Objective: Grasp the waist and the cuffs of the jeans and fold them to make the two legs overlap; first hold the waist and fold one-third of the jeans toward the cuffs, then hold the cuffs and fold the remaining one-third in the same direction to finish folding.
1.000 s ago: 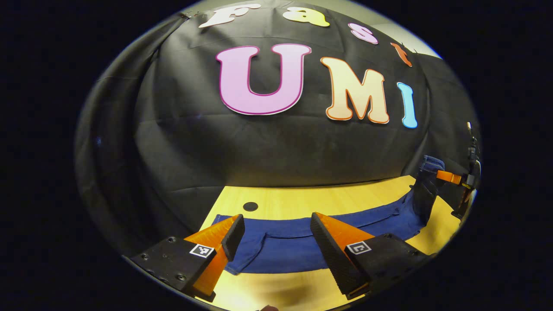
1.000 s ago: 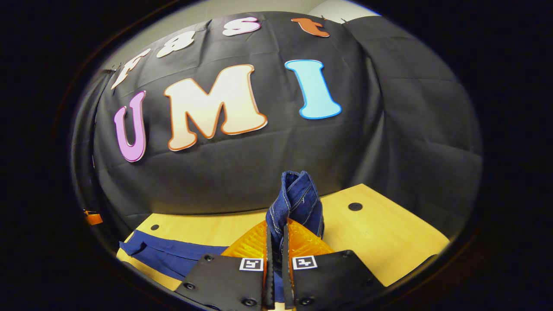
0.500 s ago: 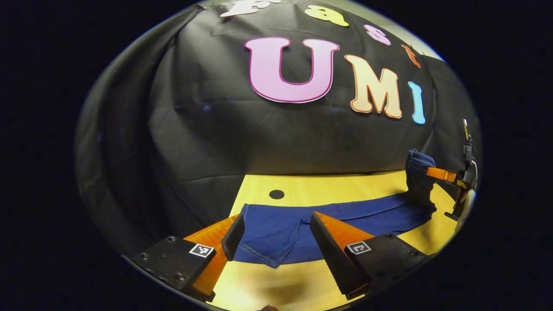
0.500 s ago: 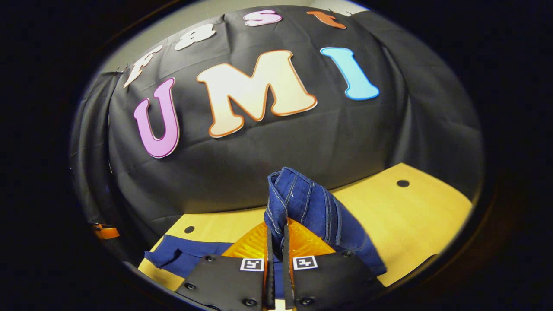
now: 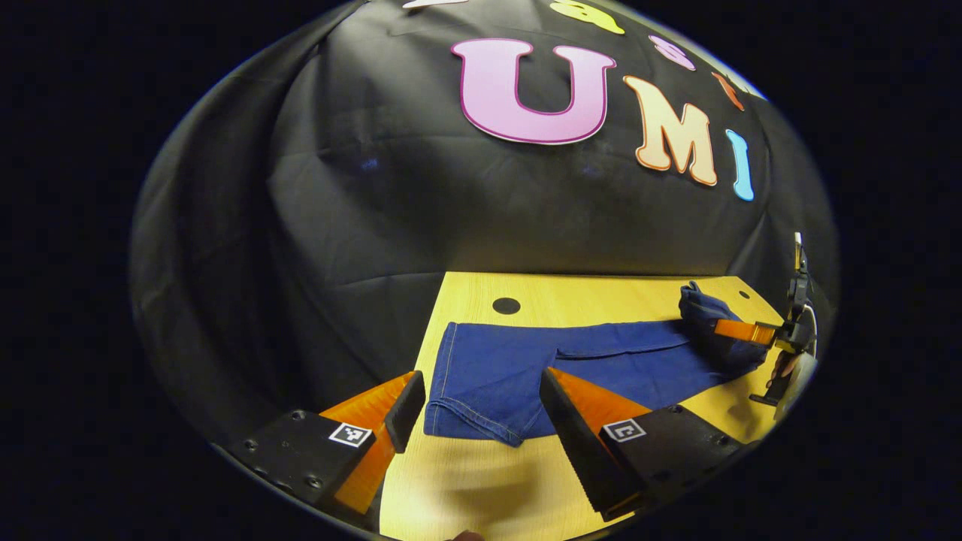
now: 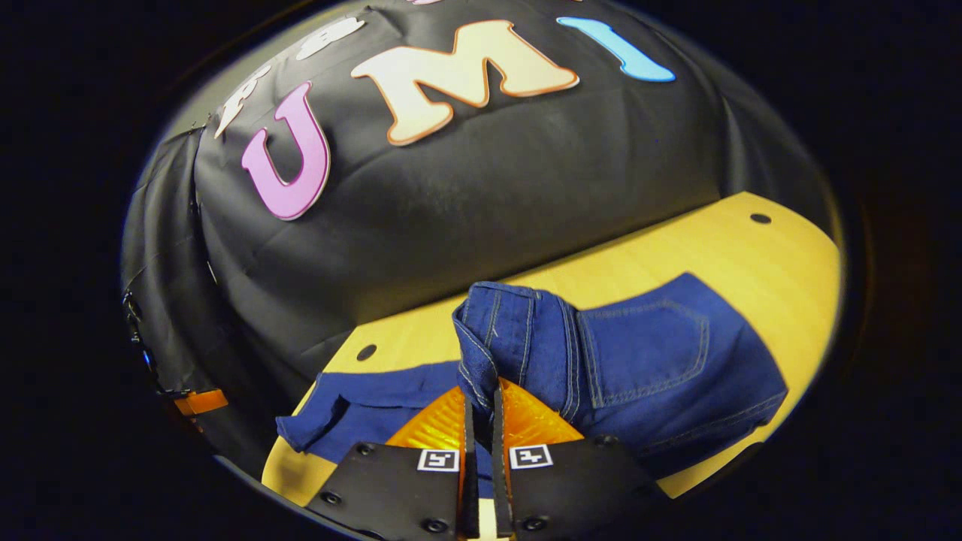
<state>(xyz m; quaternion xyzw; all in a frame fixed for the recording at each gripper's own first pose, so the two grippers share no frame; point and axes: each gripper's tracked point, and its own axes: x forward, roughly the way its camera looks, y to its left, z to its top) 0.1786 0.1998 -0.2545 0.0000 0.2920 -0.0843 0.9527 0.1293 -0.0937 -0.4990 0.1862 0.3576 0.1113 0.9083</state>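
Dark blue jeans (image 5: 526, 361) lie stretched across the wooden table (image 5: 601, 297), legs overlapped. The cuffs (image 5: 466, 421) rest just beyond my left gripper (image 5: 481, 383), which hovers open above them with nothing between its fingers. In the right gripper view, my right gripper (image 6: 481, 391) is shut on a bunched fold of the waist (image 6: 503, 338). The seat with a back pocket (image 6: 654, 361) spreads on the table to its right. In the left gripper view the right gripper (image 5: 740, 330) pinches the waist end at the far right.
The table (image 6: 736, 255) has round dark holes (image 5: 506, 306) near its back edge and corners (image 6: 760, 219). The booth's black cloth wall hangs close behind the table. The left gripper (image 6: 199, 402) shows small at the far left of the right gripper view.
The right gripper has come down with the waist, so the seat and pocket now lie on the table. The left gripper has drawn back; the cuffs now lie beyond its tips.
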